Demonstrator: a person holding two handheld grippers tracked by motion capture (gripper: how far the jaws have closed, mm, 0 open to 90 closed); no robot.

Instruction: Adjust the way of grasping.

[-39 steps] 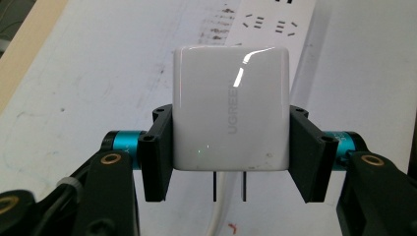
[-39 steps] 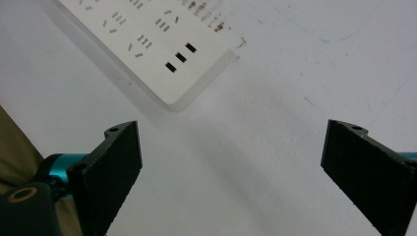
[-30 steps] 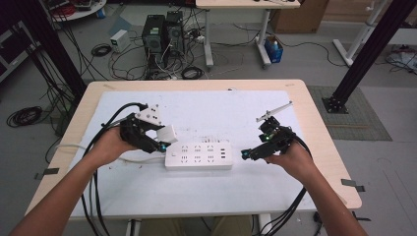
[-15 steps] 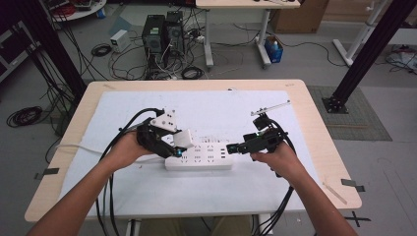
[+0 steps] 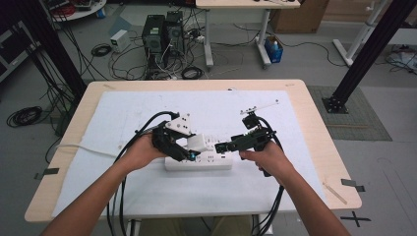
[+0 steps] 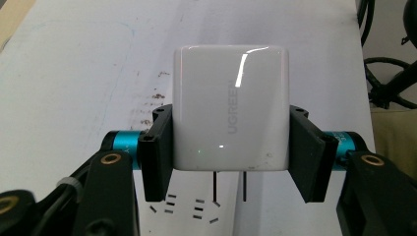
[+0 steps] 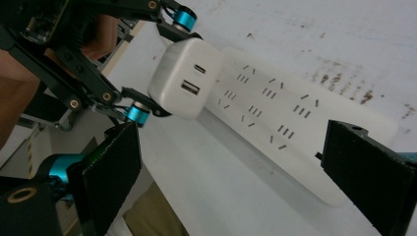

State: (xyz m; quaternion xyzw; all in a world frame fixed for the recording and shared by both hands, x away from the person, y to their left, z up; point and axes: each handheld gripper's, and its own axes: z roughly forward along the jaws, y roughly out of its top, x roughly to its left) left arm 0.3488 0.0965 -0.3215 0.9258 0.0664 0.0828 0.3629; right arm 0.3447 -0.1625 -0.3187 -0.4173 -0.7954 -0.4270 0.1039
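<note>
gripping a glossy white charger [image 6: 230, 108], left claw [image 6: 231, 147] above power strip [image 7: 295, 123].

- Charger [image 6: 230, 108]: white plastic, glossy, smooth; light glare on its face.
- Power strip [image 7: 295, 123]: white plastic, satin.
- Jaws: black, matt pads.
- Desk [image 5: 314, 113]: pale wood rim, white matt sheet, stained.

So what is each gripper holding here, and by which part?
The left gripper clamps the white charger by its two opposite side faces, prongs pointing down. The right gripper is open, holding nothing.
</note>
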